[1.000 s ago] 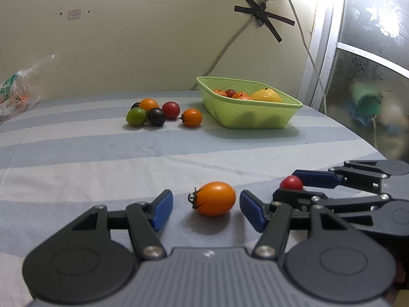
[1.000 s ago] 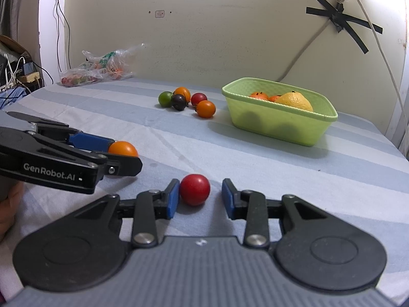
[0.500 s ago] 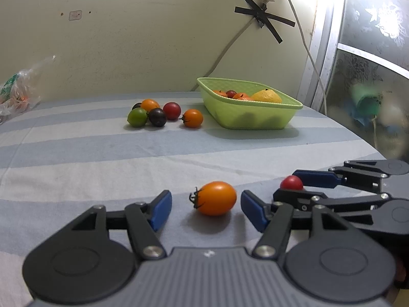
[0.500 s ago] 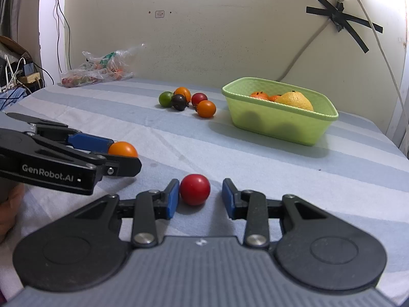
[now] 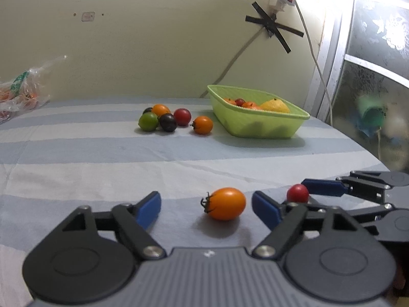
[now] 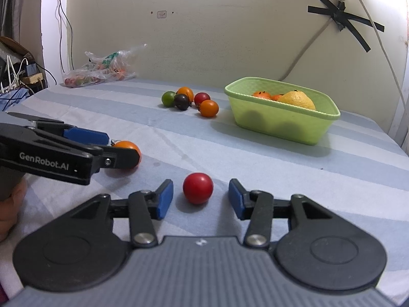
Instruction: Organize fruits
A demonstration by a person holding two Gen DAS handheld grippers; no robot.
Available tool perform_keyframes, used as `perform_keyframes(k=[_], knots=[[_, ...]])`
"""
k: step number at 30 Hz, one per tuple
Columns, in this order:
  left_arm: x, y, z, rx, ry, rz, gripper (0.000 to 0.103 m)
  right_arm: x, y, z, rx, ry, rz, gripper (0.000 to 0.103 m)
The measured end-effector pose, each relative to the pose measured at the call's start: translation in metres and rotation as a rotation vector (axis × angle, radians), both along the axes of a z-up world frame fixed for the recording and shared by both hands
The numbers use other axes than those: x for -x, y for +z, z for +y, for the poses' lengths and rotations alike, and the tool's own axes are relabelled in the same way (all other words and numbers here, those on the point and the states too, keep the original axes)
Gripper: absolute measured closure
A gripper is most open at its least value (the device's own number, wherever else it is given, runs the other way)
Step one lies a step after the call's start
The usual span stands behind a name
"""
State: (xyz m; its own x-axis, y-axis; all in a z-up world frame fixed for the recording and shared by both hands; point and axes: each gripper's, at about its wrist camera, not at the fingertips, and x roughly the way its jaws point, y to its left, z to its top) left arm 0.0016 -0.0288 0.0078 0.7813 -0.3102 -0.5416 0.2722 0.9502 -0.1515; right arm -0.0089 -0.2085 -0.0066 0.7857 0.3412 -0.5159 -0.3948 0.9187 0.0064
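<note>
An orange tomato [image 5: 225, 207] lies on the striped cloth between the blue pads of my left gripper [image 5: 206, 208], whose jaws are opening and touch nothing. A red tomato [image 6: 197, 188] rests between the pads of my right gripper [image 6: 200, 199], also opening, with gaps on both sides. Each gripper shows in the other's view, the right gripper [image 5: 301, 199] at the right and the left gripper [image 6: 115, 148] at the left. A green basket [image 5: 294, 125] [image 6: 322, 113] at the back holds an orange and small tomatoes. Several loose tomatoes [image 5: 168, 121] [image 6: 190, 101] cluster left of the basket.
A clear plastic bag [image 6: 102, 69] of produce lies at the back left against the wall. A white cable [image 5: 314, 51] hangs down the wall behind the basket. The table's right edge [image 5: 378, 158] curves near the window. A hand [image 6: 10, 204] shows at the lower left.
Both grippers have spread their jaws wider around the tomatoes lying between them. Neither hand nor either tomato has moved.
</note>
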Motion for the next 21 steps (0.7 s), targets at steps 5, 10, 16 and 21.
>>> perform_keyframes(k=[5, 10, 16, 21], knots=[[0.0011, 0.0008, 0.0024, 0.007, 0.015, -0.013, 0.015, -0.0003, -0.0004, 0.0000, -0.003, 0.002, 0.002, 0.050], [0.0015, 0.0011, 0.0013, -0.001, 0.022, -0.019, 0.012, -0.0003, -0.0004, -0.0002, -0.006, 0.005, 0.004, 0.049], [0.0017, 0.0010, 0.0029, 0.002, 0.030, -0.023, 0.010, -0.0006, -0.0007, -0.0009, -0.012, 0.009, 0.006, 0.047], [0.0002, 0.0004, 0.0051, 0.010, 0.037, -0.013, 0.008, -0.0007, -0.0011, -0.0011, -0.012, 0.009, 0.006, 0.047]])
